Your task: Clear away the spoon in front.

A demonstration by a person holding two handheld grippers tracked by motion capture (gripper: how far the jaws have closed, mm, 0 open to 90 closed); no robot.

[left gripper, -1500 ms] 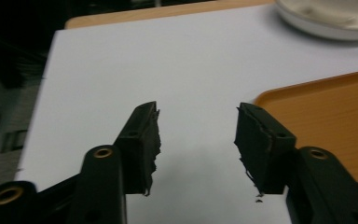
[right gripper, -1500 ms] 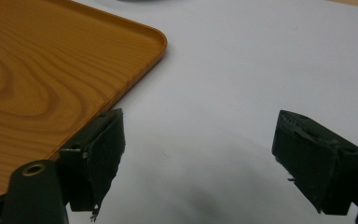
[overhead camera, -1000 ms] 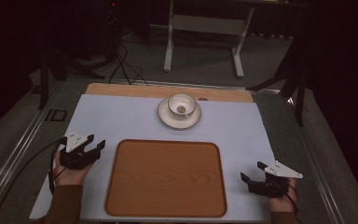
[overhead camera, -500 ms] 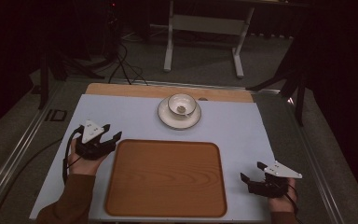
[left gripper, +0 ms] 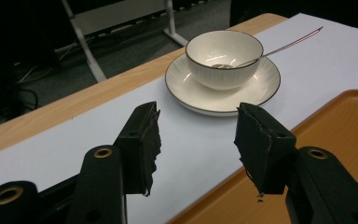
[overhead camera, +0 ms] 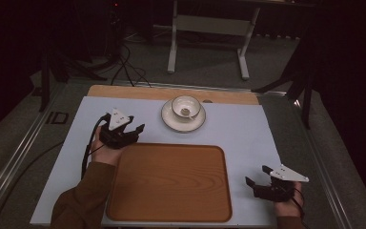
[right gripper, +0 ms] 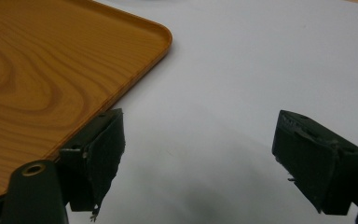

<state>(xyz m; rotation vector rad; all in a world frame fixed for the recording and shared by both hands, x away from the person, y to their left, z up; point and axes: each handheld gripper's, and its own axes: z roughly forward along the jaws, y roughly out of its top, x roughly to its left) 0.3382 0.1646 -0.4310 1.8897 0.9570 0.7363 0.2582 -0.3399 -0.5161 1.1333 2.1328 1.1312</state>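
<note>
A white bowl (overhead camera: 186, 107) (left gripper: 223, 57) with a spoon in it sits on a white saucer (overhead camera: 170, 119) (left gripper: 256, 88) at the back middle of the table. A wooden tray (overhead camera: 171, 183) (left gripper: 335, 121) (right gripper: 51, 65) lies empty in front of it. My left gripper (overhead camera: 136, 127) (left gripper: 196, 144) hovers open by the tray's far left corner, aimed at the bowl, with nothing between its jaws. My right gripper (overhead camera: 257, 174) (right gripper: 198, 163) rests open on the white mat just right of the tray's near right corner, holding nothing.
A white mat (overhead camera: 248, 133) covers the table, whose wooden edge (overhead camera: 138, 91) shows at the back. Beyond it are a grey floor with cables (overhead camera: 124, 67) and a metal table frame (overhead camera: 209, 28). A metal rail (overhead camera: 24, 143) runs along the left side.
My left gripper has moved forward and to the right, from the table's left edge to the tray's far left corner, closer to the bowl. The right gripper has stayed put.
</note>
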